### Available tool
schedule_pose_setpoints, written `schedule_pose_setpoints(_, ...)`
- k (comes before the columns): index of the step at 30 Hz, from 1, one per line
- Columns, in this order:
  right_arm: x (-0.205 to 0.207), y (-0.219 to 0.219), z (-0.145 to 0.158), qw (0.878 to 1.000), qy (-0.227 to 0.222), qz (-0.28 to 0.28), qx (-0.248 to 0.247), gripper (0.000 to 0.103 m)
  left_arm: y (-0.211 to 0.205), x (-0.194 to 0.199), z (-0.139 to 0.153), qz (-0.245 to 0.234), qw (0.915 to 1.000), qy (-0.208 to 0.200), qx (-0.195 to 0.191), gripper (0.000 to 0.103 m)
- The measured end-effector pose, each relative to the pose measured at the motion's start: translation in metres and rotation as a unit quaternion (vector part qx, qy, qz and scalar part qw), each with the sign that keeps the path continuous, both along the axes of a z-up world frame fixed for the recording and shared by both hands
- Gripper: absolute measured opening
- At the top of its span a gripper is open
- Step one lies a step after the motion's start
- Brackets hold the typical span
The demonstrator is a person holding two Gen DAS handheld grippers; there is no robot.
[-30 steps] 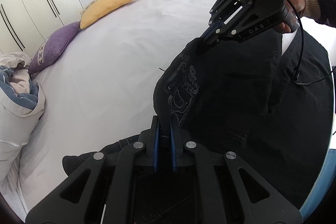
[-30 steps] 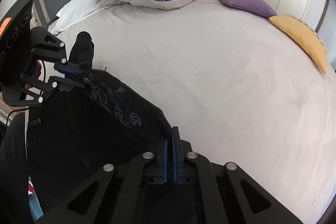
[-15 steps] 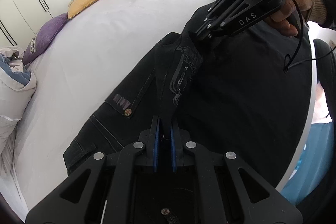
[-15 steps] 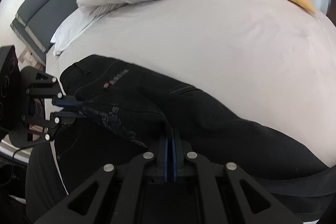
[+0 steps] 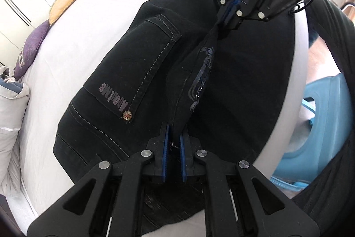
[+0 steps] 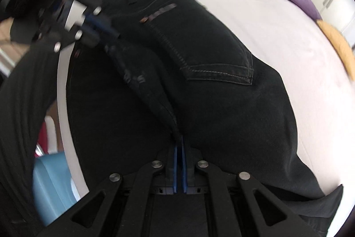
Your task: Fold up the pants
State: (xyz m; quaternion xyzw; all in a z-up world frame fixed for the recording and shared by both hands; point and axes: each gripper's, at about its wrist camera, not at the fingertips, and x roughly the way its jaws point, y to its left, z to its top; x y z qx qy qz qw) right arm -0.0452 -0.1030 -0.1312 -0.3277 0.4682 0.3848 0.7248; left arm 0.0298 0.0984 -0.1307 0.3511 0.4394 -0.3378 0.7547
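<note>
On the bed (image 5: 73, 41), black pants (image 5: 142, 72) lie; left gripper (image 5: 174, 143) and right gripper (image 6: 179, 148) each pinch an embroidered fold.

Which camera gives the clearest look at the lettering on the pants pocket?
The left wrist view. The pocket lettering on the black pants is sharp there, close above a round stud. In the right wrist view the same lettering is a motion-blurred smear, too soft to read.
</note>
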Motion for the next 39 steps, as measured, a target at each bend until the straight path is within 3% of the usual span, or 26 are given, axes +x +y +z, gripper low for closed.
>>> schedule_pose_setpoints(3,-0.023,0.009,-0.005,1.000,-0.024,0.010,-0.015,0.004,0.001,-0.012,-0.003,-0.010,0.9999,0.002,0.010,0.008)
schedule_pose_setpoints(9,-0.046,0.001,-0.005,0.999,-0.023,-0.018,0.020,0.005,0.014,-0.024,-0.001,-0.016,0.9998,0.004,0.013,0.008)
schedule_pose_setpoints(14,-0.073,0.007,-0.005,0.999,-0.049,-0.014,0.011,0.005,0.019,-0.029,-0.003,-0.031,0.9992,0.009,0.023,0.008)
schedule_pose_setpoints(22,-0.081,0.023,-0.010,0.998,-0.055,-0.018,0.003,0.005,0.013,-0.041,-0.007,-0.050,0.9978,0.020,0.038,0.008)
schedule_pose_setpoints(26,-0.073,0.023,-0.017,0.998,-0.051,-0.032,0.005,0.005,0.015,-0.040,-0.011,-0.035,0.9988,0.019,0.029,0.010)
schedule_pose_setpoints(33,-0.096,0.011,-0.019,0.996,-0.066,-0.058,0.015,0.008,0.018,-0.048,-0.014,-0.009,0.9997,0.005,0.024,0.011)
schedule_pose_setpoints(39,-0.102,0.006,-0.019,0.993,-0.068,-0.089,0.033,0.011,0.024,-0.052,0.009,0.011,0.9989,0.031,0.033,0.018)
